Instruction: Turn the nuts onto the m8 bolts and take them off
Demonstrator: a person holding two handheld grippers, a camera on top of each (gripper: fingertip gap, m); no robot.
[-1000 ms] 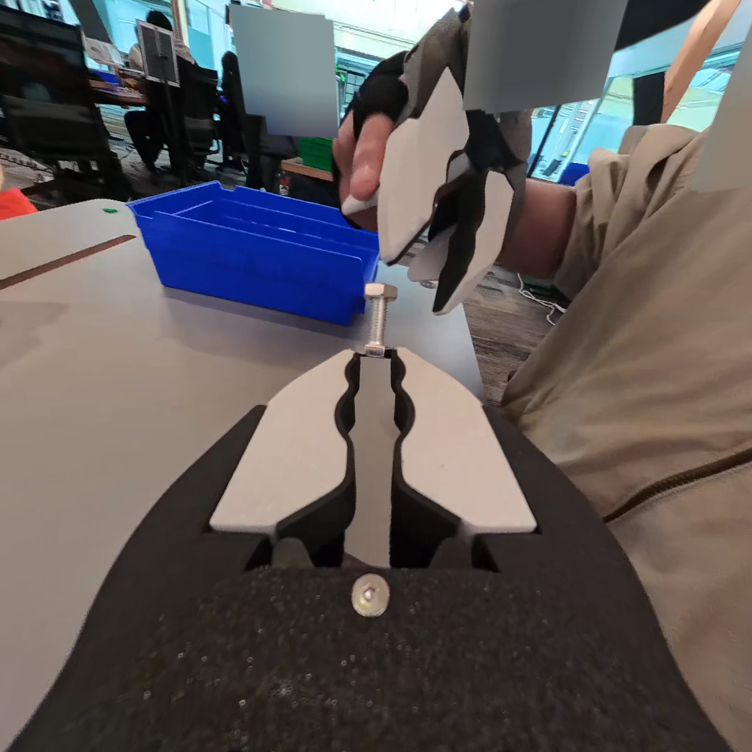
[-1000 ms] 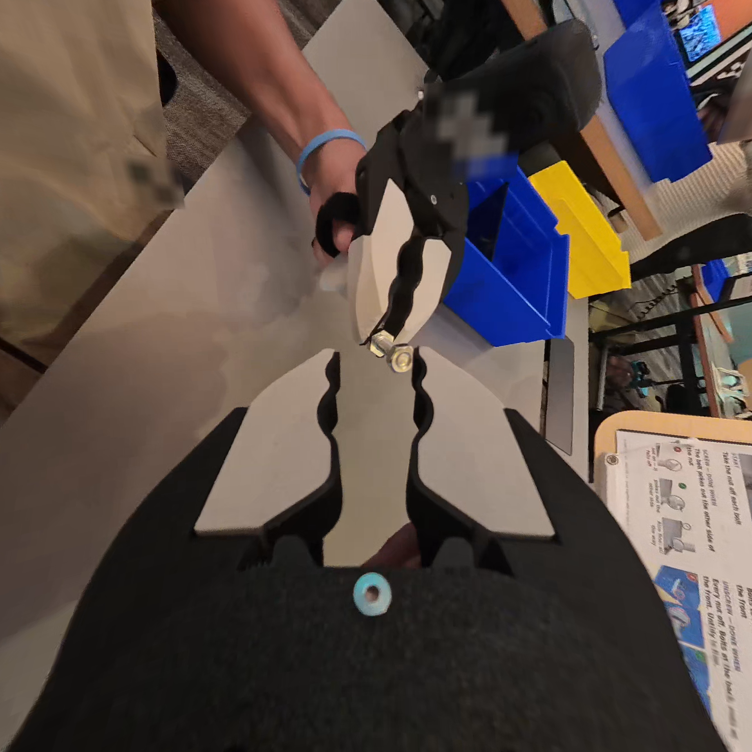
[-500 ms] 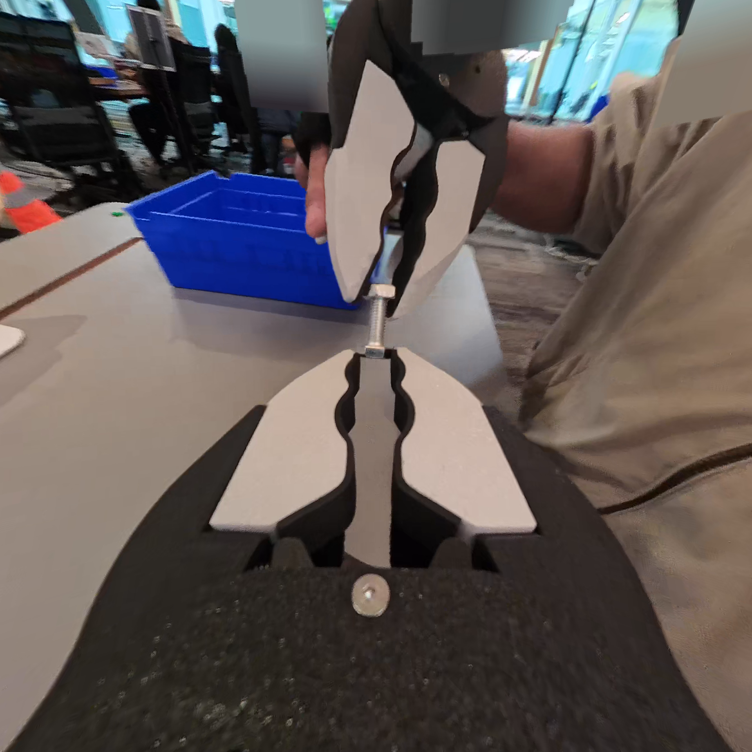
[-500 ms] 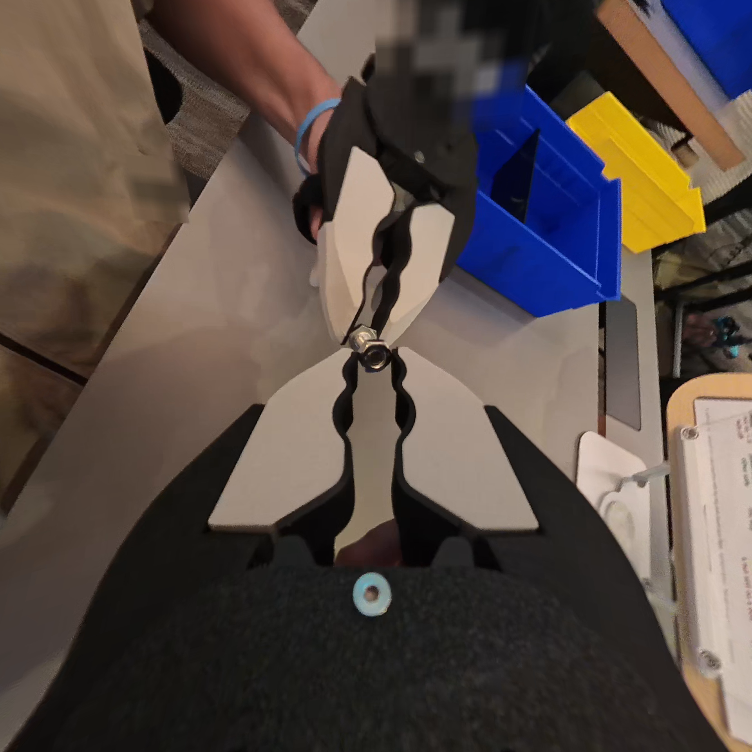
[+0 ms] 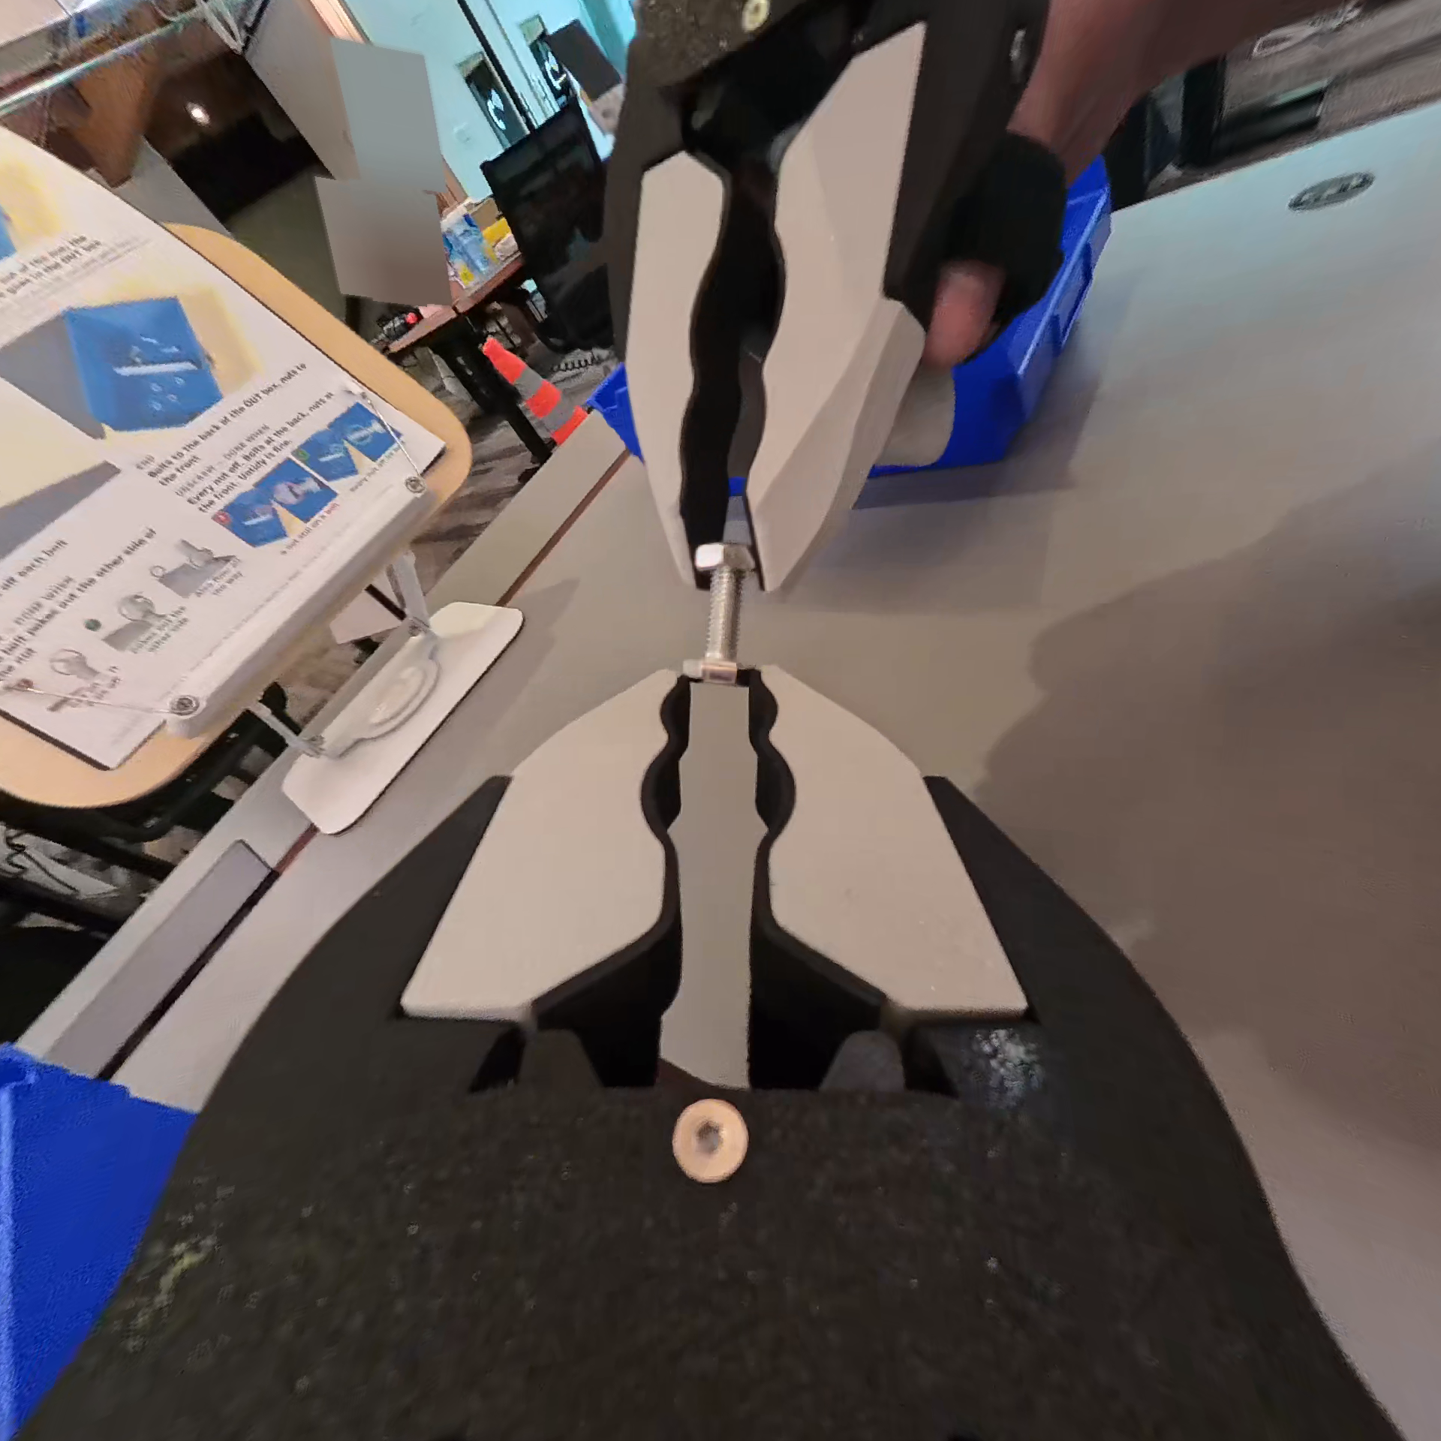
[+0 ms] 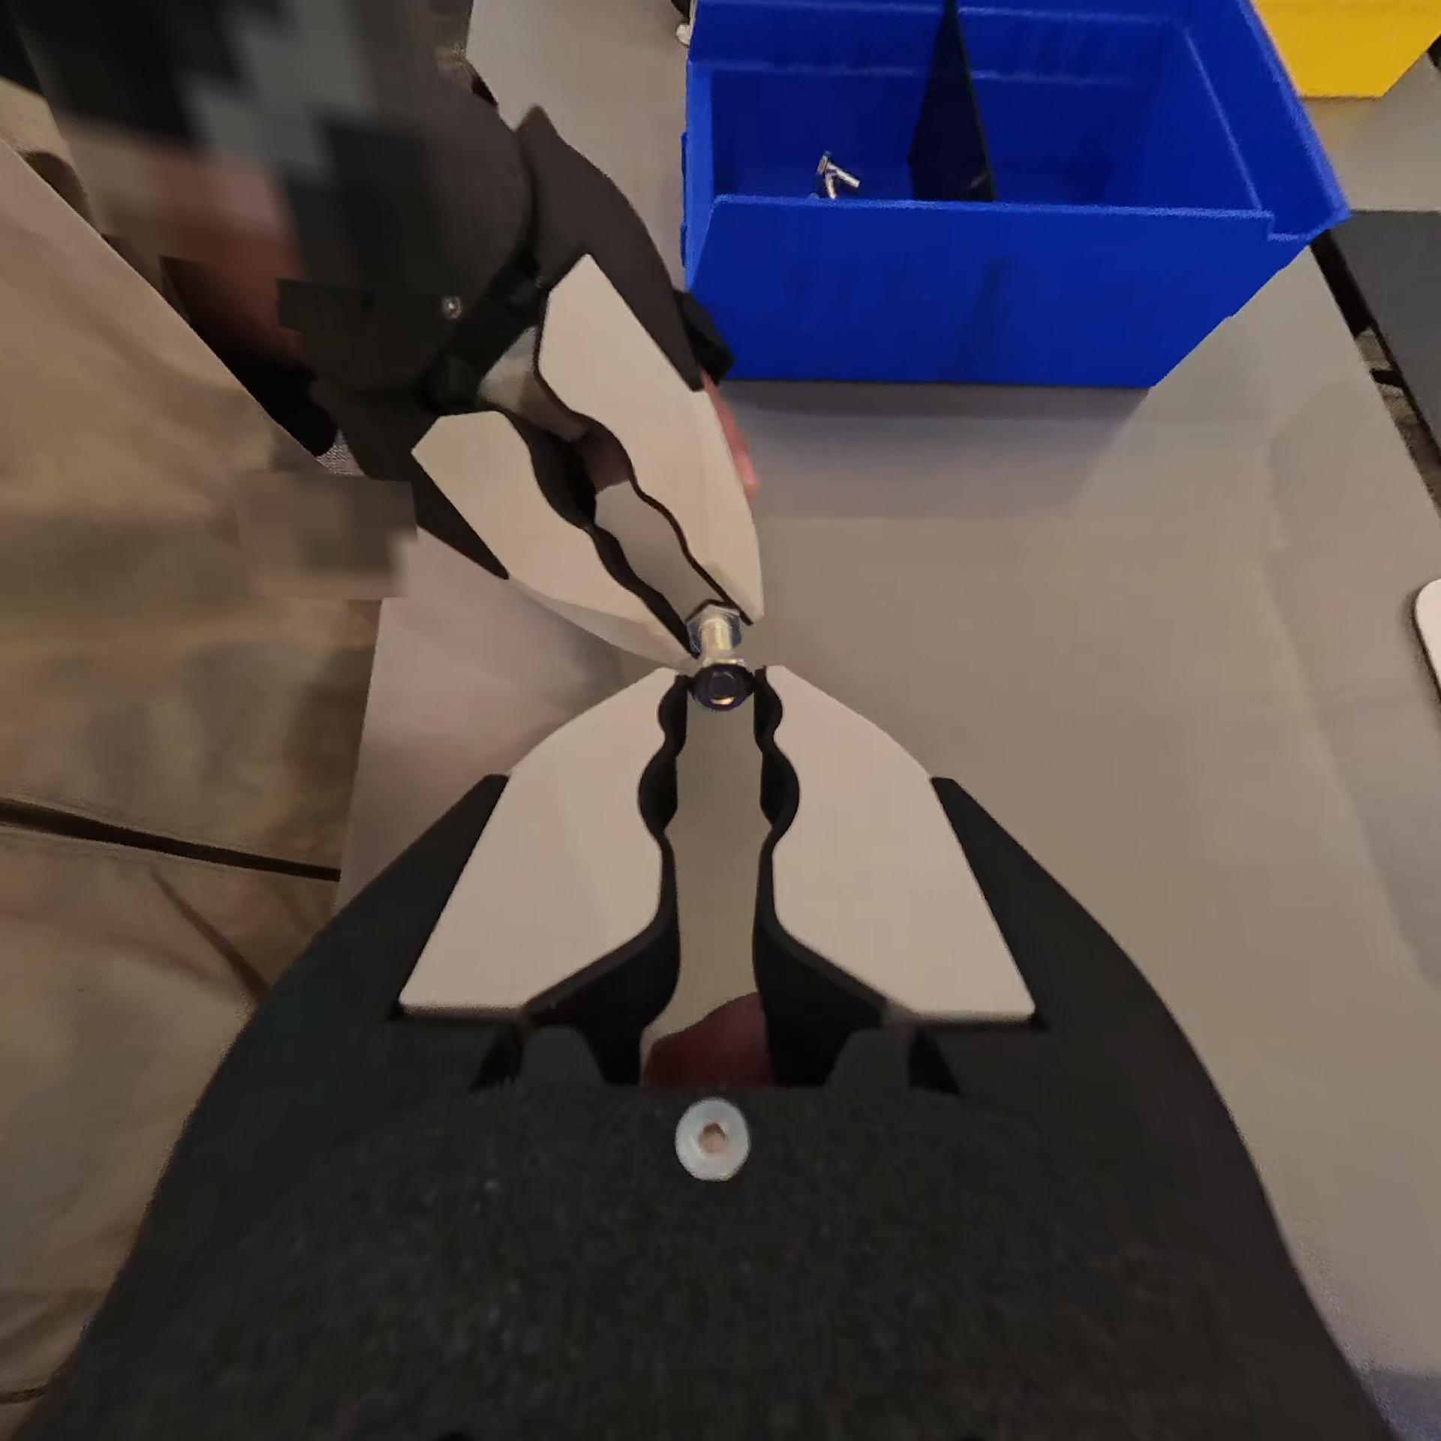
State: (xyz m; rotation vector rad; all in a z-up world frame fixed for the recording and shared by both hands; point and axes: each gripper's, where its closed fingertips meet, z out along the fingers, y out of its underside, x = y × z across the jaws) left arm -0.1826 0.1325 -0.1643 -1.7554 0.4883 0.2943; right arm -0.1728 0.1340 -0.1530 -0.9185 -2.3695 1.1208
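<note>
The left gripper's fingers [image 5: 624,780] are pressed onto one hexagonal end of a bolt [image 5: 721,616] at their very tips, and the left gripper [image 5: 716,677] holds it out in the air above the grey tabletop [image 5: 1170,702]. In the left wrist view the threaded shank runs on from those tips to a second hexagonal piece [image 5: 725,557], which the right gripper [image 5: 727,563] pinches from above. Which end is the bolt's head and which the nut cannot be told for certain. Beyond, toward the tabletop's far edge, stands a blue bin [image 5: 1037,374]; off the left edge an instruction board [image 5: 195,483] leans on its stand.

In the right wrist view the right gripper [image 6: 721,686] has its tips closed on the near hexagonal end [image 6: 721,685], seen end-on, with the left gripper [image 6: 716,624] gripping the far end [image 6: 711,616] from the upper left. The bolt [image 6: 713,643] again hangs clear of the tabletop [image 6: 1092,624], near its middle. The blue bin [image 6: 975,296] sits at the far edge, and a few small metal parts [image 6: 834,181] lie in its left compartment.

As a judgement, the work is mid-turn on this one bolt: much bare thread shows between the two ends, so the nut has a long way to travel either on or off. The parts in the bin suggest more remain to be handled.
</note>
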